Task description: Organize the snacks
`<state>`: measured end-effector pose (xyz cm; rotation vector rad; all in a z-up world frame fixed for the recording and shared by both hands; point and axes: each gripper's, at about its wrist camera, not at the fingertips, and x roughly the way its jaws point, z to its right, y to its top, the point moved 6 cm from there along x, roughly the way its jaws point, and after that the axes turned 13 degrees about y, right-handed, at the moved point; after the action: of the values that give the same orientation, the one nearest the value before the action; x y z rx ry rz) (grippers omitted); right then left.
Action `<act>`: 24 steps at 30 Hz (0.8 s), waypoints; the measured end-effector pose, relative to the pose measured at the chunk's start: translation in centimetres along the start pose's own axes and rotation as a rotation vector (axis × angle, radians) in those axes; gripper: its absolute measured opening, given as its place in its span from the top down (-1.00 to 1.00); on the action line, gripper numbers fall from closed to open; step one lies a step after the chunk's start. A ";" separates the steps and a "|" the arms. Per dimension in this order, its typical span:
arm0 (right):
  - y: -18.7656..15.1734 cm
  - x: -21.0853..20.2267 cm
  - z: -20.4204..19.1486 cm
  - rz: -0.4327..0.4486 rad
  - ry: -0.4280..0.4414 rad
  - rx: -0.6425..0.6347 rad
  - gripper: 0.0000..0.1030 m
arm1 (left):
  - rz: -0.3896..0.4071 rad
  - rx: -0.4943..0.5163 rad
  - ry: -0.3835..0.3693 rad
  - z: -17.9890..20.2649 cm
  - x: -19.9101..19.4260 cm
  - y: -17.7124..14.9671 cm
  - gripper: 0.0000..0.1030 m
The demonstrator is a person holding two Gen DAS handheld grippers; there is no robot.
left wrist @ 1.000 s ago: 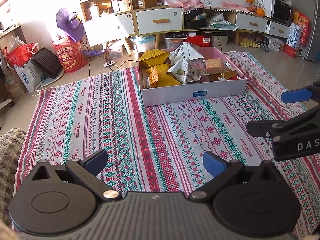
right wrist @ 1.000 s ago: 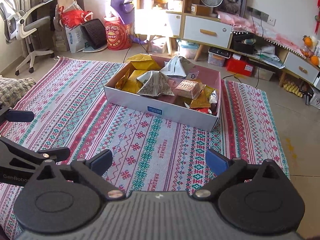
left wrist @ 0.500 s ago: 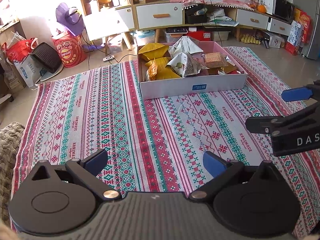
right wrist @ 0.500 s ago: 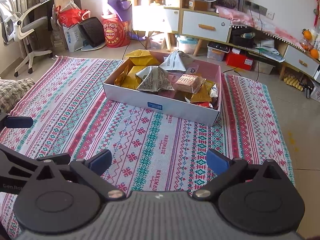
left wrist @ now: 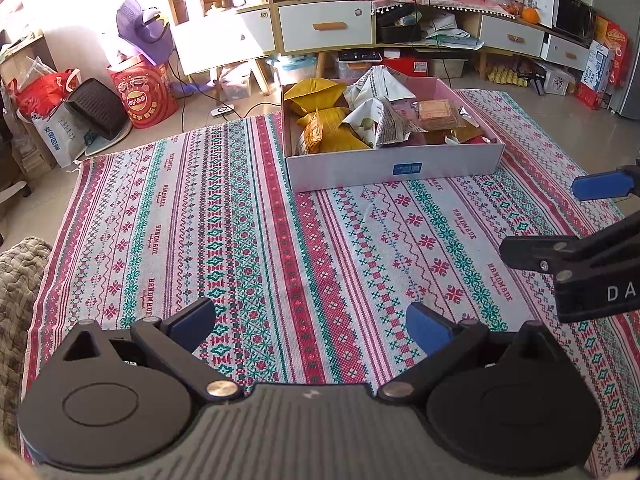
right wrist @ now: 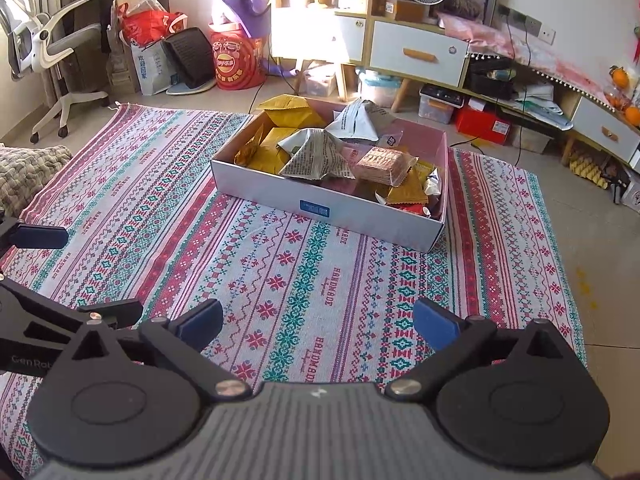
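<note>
A shallow white cardboard box [left wrist: 394, 170] [right wrist: 328, 208] stands on a patterned rug [left wrist: 248, 232] [right wrist: 296, 292]. It holds yellow snack bags [left wrist: 332, 132] [right wrist: 276, 152], newsprint-patterned packets [left wrist: 380, 120] [right wrist: 316, 156], a clear-wrapped pack of biscuits [left wrist: 438, 110] [right wrist: 382, 162] and smaller packets. My left gripper [left wrist: 310, 320] is open and empty, well short of the box. My right gripper [right wrist: 318, 326] is open and empty too; it shows at the right edge of the left wrist view [left wrist: 568, 220].
Low cabinets with drawers [left wrist: 324, 28] [right wrist: 418, 54] and cluttered shelves line the far wall. Bags and a red snack bucket [left wrist: 140, 96] [right wrist: 236, 66] stand at the rug's far left. An office chair [right wrist: 48, 48] and a knitted cushion [right wrist: 24, 168] lie left.
Both grippers have drawn back and risen slightly, so the box appears a little farther away. Both stay open and empty.
</note>
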<state>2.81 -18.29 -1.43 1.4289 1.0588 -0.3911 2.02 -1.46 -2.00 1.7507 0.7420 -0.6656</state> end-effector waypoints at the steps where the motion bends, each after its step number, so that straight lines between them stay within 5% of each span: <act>1: 0.1 -0.1 -0.1 0.003 0.000 -0.002 -0.98 | 0.000 -0.001 0.000 0.0 0.0 0.0 -1.00; 24: 0.0 0.1 -0.1 -0.005 -0.011 -0.010 -0.99 | -0.007 -0.009 -0.003 -0.1 0.1 0.0 -1.00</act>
<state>2.88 -18.18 -1.50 1.4145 1.0544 -0.3962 2.11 -1.31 -2.04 1.7397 0.7480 -0.6682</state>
